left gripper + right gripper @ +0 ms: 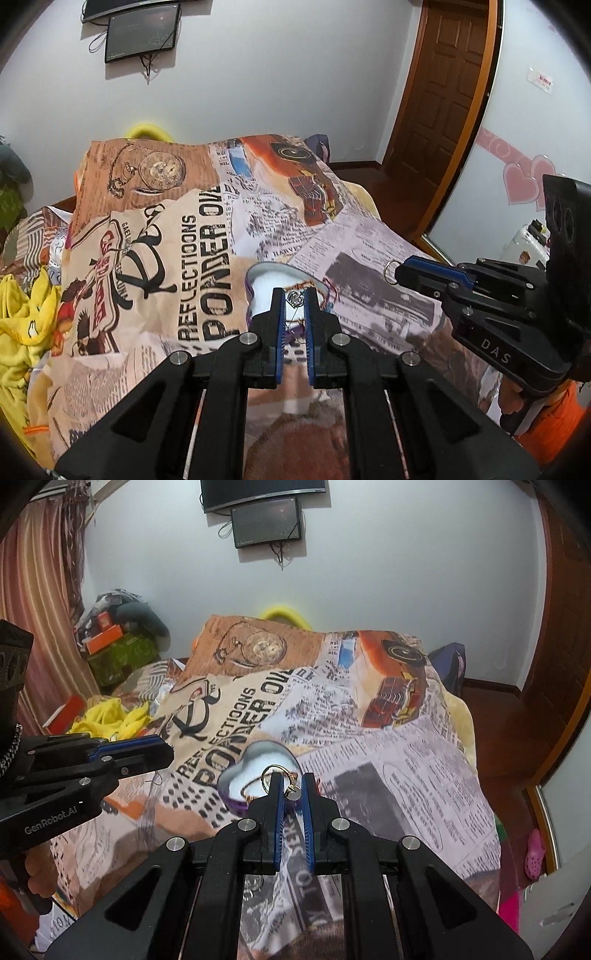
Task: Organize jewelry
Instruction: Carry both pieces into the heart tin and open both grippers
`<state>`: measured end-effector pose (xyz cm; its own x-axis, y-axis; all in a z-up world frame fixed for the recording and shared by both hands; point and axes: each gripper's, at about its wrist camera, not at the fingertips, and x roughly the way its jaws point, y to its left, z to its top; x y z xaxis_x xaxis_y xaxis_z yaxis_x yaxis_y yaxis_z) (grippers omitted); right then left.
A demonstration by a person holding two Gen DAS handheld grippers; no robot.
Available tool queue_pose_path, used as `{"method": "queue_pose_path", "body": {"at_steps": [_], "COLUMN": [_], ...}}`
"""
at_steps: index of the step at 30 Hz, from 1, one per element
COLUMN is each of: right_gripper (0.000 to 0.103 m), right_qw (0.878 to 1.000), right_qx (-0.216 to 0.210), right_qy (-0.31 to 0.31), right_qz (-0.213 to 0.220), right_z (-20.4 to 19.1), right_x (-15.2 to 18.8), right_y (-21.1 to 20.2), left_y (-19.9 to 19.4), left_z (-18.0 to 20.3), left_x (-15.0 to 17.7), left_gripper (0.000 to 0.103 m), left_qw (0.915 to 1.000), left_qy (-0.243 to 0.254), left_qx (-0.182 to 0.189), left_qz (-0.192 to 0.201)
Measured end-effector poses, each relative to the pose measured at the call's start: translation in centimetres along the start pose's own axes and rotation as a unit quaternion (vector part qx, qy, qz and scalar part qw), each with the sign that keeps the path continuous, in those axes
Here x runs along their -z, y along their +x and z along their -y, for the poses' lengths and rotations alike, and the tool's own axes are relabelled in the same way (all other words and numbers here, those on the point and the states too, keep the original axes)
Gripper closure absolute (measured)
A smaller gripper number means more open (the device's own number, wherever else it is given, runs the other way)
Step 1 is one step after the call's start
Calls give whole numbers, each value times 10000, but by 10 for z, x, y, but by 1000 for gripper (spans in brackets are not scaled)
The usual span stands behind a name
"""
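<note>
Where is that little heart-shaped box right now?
The heart-shaped box lies open on the newspaper-print blanket, mid-bed, just ahead of the right gripper, below the big "PONDER" lettering. The left wrist view shows it too, in front of the left gripper.

Both grippers hover just above the heart-shaped box [258,764]. The left gripper [295,295] points at it from the near side, jaws nearly closed with a thin chain between them. The right gripper [293,781] hangs over the box's near right edge, jaws narrow, pinching a small ring; whether the grip is firm is unclear
</note>
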<state>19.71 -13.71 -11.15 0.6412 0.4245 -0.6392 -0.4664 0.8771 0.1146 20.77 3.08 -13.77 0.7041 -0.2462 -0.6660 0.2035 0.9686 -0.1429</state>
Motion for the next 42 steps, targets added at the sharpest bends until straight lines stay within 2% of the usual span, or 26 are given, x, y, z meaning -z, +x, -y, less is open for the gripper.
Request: {"method": "queue_pose_path", "body": {"at_steps": [10, 24, 35, 42], "right_gripper": [95, 95, 94, 94], "right_qw": [9997, 9969, 9919, 9891], "right_qx": [-75, -380, -666, -899], "right_qy": [-119, -152, -169, -116], "right_qz": [-222, -670, -1068, -1164], "right_z": [-3, 1, 3, 4], "right_x": [-9, -18, -21, -20], "right_y": [38, 85, 109, 113], "left_y": [36, 81, 97, 99], "left_z": [-9, -24, -30, -31], "left_x": [-8, -3, 0, 0], "left_gripper": [95, 95, 95, 95], "left_qw": [9998, 9979, 9964, 9965], "left_qy": [0, -130, -199, -200], "left_qx": [45, 178, 258, 249], "left_qz": [-189, -608, -778, -770]}}
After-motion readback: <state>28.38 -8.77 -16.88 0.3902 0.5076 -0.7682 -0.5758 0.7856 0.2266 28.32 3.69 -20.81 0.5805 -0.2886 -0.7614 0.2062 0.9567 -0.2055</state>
